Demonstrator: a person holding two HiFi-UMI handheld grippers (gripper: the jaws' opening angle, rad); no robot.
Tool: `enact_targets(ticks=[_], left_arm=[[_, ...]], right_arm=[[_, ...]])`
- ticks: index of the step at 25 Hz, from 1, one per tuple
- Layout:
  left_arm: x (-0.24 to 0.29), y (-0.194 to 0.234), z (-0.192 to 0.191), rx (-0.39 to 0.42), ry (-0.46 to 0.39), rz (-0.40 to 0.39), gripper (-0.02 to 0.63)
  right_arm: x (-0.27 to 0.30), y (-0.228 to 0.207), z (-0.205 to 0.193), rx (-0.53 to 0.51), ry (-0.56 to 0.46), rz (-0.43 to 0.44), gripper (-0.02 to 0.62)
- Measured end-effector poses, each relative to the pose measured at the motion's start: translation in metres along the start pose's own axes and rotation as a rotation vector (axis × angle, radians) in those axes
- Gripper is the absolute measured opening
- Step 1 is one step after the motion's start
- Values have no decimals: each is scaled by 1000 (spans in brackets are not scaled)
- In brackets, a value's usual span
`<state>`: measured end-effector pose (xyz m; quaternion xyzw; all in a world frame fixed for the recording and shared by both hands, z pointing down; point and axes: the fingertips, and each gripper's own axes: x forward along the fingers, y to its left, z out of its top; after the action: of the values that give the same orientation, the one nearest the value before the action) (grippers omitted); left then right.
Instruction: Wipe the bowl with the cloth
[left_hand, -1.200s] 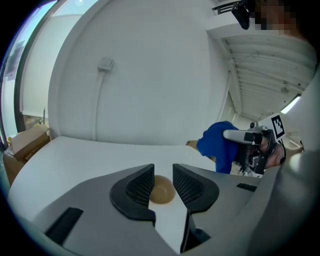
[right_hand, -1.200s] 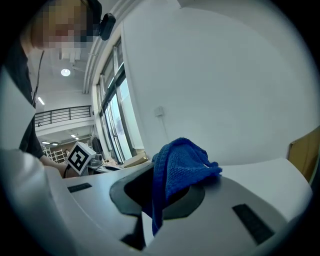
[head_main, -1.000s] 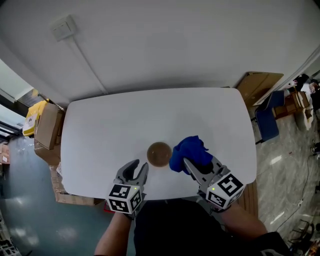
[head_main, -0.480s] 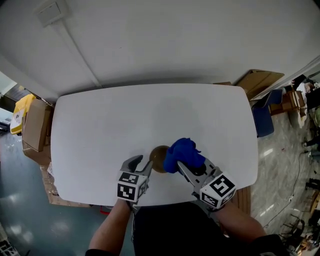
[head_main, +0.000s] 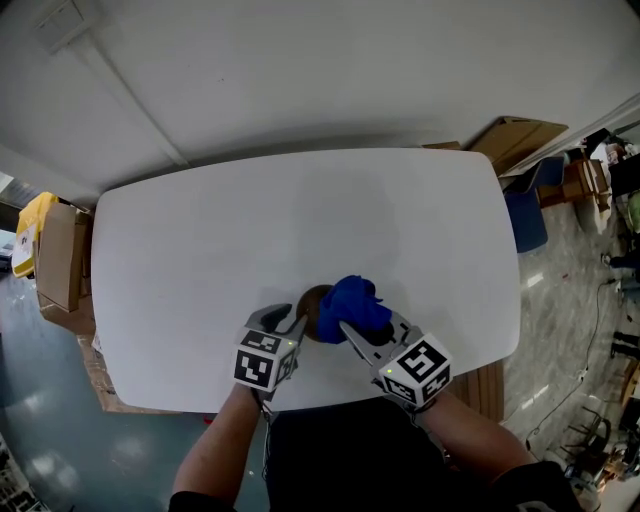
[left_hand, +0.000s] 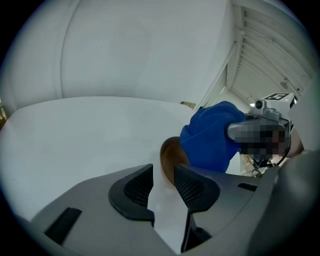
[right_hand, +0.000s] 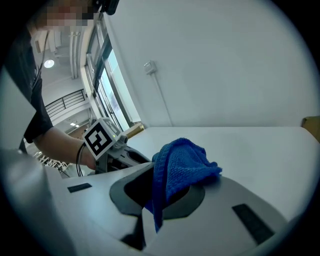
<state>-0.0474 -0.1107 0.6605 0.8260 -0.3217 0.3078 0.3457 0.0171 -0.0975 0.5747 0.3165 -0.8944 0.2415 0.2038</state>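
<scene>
A small brown bowl (head_main: 313, 300) stands on the white table (head_main: 250, 220) near its front edge. The bunched blue cloth (head_main: 352, 303) covers its right side. My right gripper (head_main: 362, 326) is shut on that cloth (right_hand: 182, 165) and holds it against the bowl. My left gripper (head_main: 284, 322) is at the bowl's left side. In the left gripper view the bowl's (left_hand: 169, 154) near rim stands between the tips of the jaws, and table still shows in the gap. Those jaws have just been closing, and my left gripper (left_hand: 164, 182) is still open.
Cardboard boxes (head_main: 58, 255) stand on the floor left of the table. Flat cardboard (head_main: 522, 135) and a blue chair (head_main: 527, 222) are at the right. A wall runs behind the table's far edge.
Both grippers have come down and inward to the bowl. The cloth has moved left from beside the bowl onto its right side, and the left gripper's tips have reached the bowl's rim.
</scene>
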Motion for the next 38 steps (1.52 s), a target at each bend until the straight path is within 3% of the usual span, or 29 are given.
enact_targets(ticks=[3,6,9,21,27,33,38], left_arm=[[7,1,-2,-8,28,-12,132],[11,2,-1,-10,48,-14,64],[14,2,2,-9,69,-14,40],[18,-4,9,0,87,17,23],[17,-1,7,-38,70,38,23],[16,-3,6,-79,59,51,23],[14,-3,4,-83,60,54,23]], right_arm=[[10,1,-14,-34,68,6,29],[19,6,-23,-70,131,24,29],[26,12,-31,-97,186,49,29],[49,18,-54,-235,352,85,29],[30,15,-40,-292,374,89,169],[4,4,-32,-515,408,-8,189],[48,3,-75,-657,574,37,168]])
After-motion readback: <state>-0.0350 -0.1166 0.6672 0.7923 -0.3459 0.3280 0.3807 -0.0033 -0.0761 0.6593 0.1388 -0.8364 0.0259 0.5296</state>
